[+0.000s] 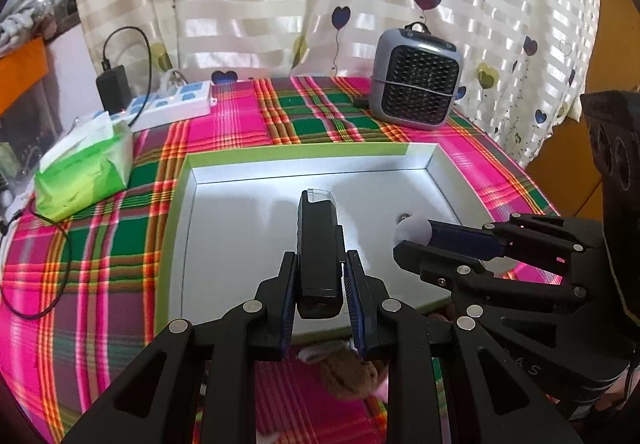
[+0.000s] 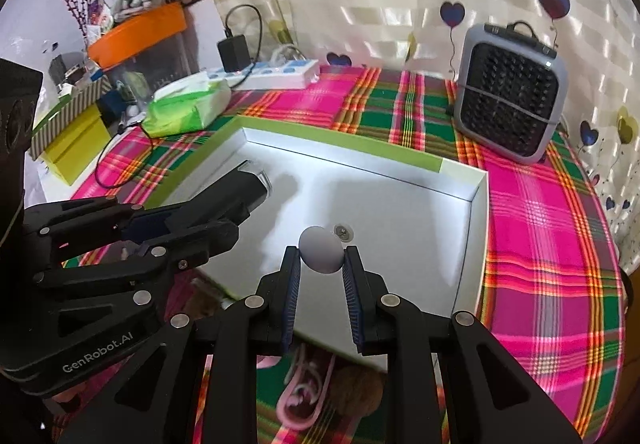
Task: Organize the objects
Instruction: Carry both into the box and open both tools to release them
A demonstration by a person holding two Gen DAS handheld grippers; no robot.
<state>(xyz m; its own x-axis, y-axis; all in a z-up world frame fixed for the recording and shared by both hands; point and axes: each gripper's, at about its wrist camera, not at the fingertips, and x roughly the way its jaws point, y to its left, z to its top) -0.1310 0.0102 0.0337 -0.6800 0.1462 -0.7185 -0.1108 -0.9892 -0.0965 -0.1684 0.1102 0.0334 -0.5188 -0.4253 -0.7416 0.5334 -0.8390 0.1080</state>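
Left claw (image 1: 320, 276): black two-finger unit with blue ribbed pads (image 1: 290, 308), pitched forward and down. Both pads press on the sides of a black oblong device (image 1: 318, 244), which juts out past the fingertips.

Right claw (image 2: 320, 264): same build, same downward pitch, blue ribbed pads (image 2: 352, 300). Fingertips closed on a small pale egg-shaped ball (image 2: 321, 250), held at the very tips.

Relative placing: the two claws side by side, near each other, fingers apart; each shows in the other's view.
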